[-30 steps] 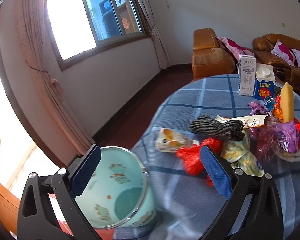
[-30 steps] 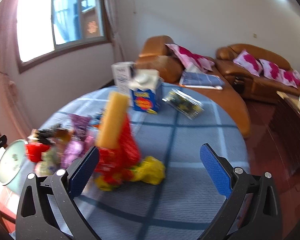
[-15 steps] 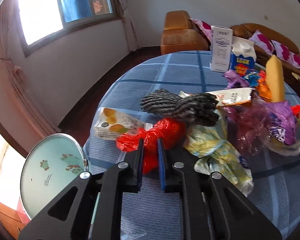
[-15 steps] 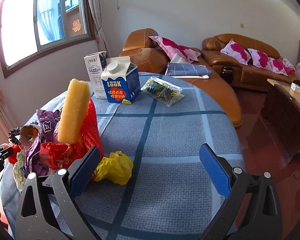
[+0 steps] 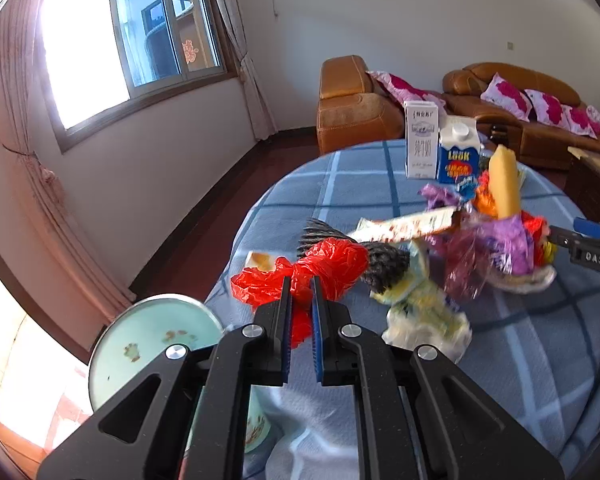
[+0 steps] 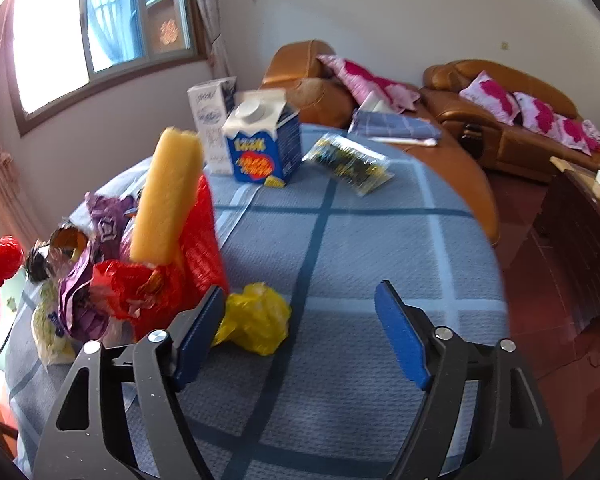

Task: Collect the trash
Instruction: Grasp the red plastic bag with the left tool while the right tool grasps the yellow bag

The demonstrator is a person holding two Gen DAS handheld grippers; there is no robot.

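A: Left gripper (image 5: 301,292)?
B: Tilted downward over the table edge, jaws nearly together, clamped on a crumpled red plastic bag (image 5: 320,268). Bag bulging out at 12 o'clock above the pads, tail pinched between them.

A: Right gripper (image 6: 300,332)?
B: Angled down at the blue checked tablecloth (image 6: 360,240), jaws wide but closing, nothing pressed between the pads. Crumpled yellow plastic bag (image 6: 256,324) just inside the left finger, around 10 o'clock of the gap, lying flat on the cloth.

A: Around the left one?
B: Round pale-green bin (image 5: 152,340) at 8 o'clock, below the table rim. Grey striped cloth (image 5: 380,264) right behind the red bag, at 1 o'clock. Yellowish wrapper (image 5: 424,312) at 3 o'clock. Purple wrappers (image 5: 508,244) and a tall yellow sponge roll (image 5: 504,188) further off at 2 o'clock.

A: In the way on the right side?
B: Heap of red and purple wrappers (image 6: 132,288) crowding the left finger at 9 o'clock. Blue milk carton (image 6: 264,144) and white carton (image 6: 212,124) upright at 12 o'clock, well apart. Clear snack packet (image 6: 348,164) at 1 o'clock.
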